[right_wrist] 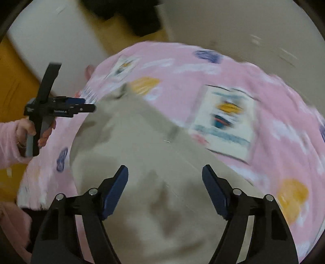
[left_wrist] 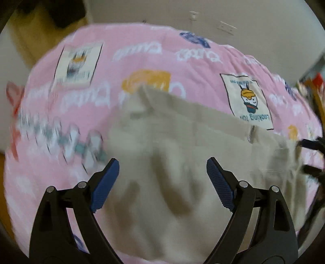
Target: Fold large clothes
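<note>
Both the left gripper (left_wrist: 162, 176) and the right gripper (right_wrist: 165, 183) gape wide, holding nothing, over the beige garment (left_wrist: 172, 162) filling each frame's lower centre. It looks soft, light and floppy; a hem or corner seems the best hold. It lies on a pink printed bedspread (left_wrist: 142, 50), pale wall (left_wrist: 254, 16) at top.

On the pink blanket (left_wrist: 182, 67), a white cartoon patch (left_wrist: 246, 100) reads "Looking for", printed upside down. Over on the left gripper (right_wrist: 85, 104), the black body carries small "GenRobot.AI" lettering.
</note>
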`<act>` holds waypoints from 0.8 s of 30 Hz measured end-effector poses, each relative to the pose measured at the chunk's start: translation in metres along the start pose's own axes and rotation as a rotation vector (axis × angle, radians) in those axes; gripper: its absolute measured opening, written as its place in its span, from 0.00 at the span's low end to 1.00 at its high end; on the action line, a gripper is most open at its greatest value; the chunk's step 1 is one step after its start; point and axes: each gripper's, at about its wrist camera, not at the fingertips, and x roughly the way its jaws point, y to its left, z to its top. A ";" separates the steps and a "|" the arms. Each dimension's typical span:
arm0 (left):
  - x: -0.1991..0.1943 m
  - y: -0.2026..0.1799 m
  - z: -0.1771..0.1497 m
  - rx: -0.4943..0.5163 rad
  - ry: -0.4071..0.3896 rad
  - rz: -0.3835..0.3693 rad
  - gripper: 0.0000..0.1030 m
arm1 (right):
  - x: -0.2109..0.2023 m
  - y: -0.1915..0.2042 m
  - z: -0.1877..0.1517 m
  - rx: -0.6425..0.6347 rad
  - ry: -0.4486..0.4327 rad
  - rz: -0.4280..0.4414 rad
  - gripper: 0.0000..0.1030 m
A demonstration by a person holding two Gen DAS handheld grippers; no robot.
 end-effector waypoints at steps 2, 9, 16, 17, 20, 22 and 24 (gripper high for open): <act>0.005 -0.003 -0.017 -0.033 0.027 -0.009 0.83 | 0.024 0.005 0.009 -0.034 0.035 0.018 0.70; 0.033 0.000 -0.057 -0.041 0.135 -0.032 0.83 | 0.102 0.007 0.018 -0.139 0.197 -0.013 0.55; 0.034 -0.007 -0.070 0.064 0.146 -0.024 0.83 | 0.107 -0.003 0.026 -0.098 0.185 -0.026 0.59; 0.034 -0.008 -0.070 0.070 0.144 -0.022 0.83 | 0.109 -0.005 0.027 -0.097 0.204 -0.015 0.59; 0.040 -0.007 -0.070 0.057 0.157 -0.024 0.84 | 0.120 -0.005 0.026 -0.150 0.281 -0.016 0.59; 0.042 -0.004 -0.069 0.044 0.168 -0.030 0.84 | 0.121 -0.005 0.027 -0.141 0.300 -0.001 0.56; 0.043 -0.003 -0.070 0.044 0.169 -0.036 0.84 | 0.119 0.000 0.026 -0.171 0.318 0.008 0.43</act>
